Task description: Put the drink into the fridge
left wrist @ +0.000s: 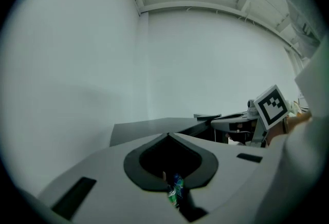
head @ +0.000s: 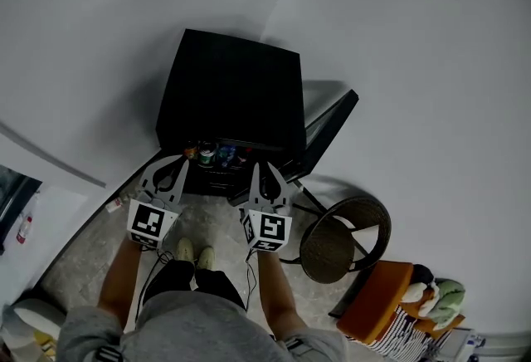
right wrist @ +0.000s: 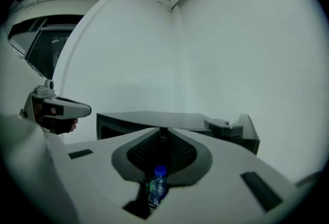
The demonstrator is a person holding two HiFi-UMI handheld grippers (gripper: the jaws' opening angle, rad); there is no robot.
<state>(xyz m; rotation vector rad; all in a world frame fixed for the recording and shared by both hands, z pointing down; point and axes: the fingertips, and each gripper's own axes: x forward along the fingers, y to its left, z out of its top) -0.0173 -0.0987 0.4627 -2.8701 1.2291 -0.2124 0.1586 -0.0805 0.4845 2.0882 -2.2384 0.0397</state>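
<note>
A black mini fridge (head: 228,95) stands against the white wall, its door (head: 332,128) swung open to the right. Several drinks (head: 214,155) stand inside at its front. My left gripper (head: 184,159) and right gripper (head: 259,165) hover side by side just in front of them, both pointing at the fridge. In the left gripper view the left gripper (left wrist: 167,135) has its tips together, and a green drink (left wrist: 176,189) shows through the slot behind them. The right gripper (right wrist: 163,129) is likewise shut and empty, with a blue-capped bottle (right wrist: 157,184) seen beyond it.
A round brown chair (head: 340,240) stands right of the fridge, beside an orange cushion (head: 377,298) and striped cloth. A white counter (head: 33,211) lies at the left. The person's shoes (head: 195,252) rest on the grey floor before the fridge.
</note>
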